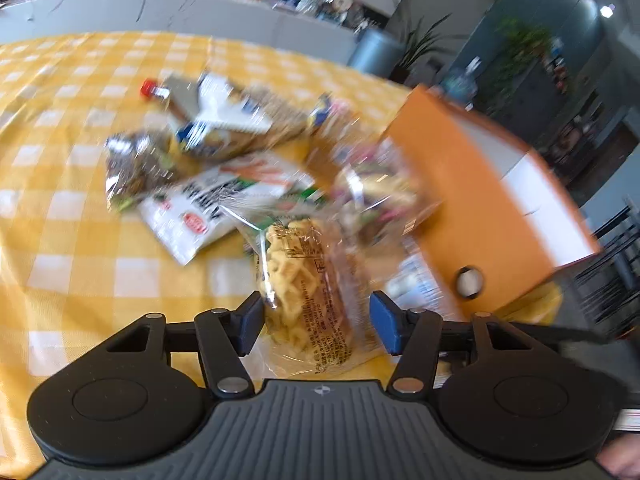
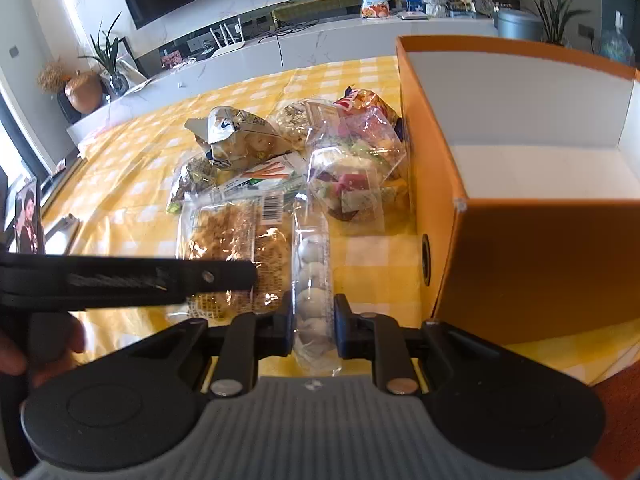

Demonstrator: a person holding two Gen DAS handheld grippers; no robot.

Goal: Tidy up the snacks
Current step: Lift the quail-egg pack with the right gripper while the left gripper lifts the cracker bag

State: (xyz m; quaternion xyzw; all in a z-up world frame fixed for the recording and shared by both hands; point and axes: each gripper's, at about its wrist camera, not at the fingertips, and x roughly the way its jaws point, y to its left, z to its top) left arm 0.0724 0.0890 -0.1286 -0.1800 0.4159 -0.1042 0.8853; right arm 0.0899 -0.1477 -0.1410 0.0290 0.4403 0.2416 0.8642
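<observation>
A pile of snack packets lies on the yellow checked tablecloth beside an open orange box. My right gripper is shut on a clear tube pack of round white sweets, just left of the box's near corner. My left gripper has its blue pads on either side of a clear bag of yellow lattice crackers; the left pad touches it, the right pad stands a little off. In the right wrist view the left gripper shows as a black bar over that bag. The left wrist view is motion-blurred.
The pile holds a white packet with carrots, a bag of round biscuits, a bag of mixed wrapped sweets against the box, and a dark nut bag. The box's inside is white. A counter runs behind the table.
</observation>
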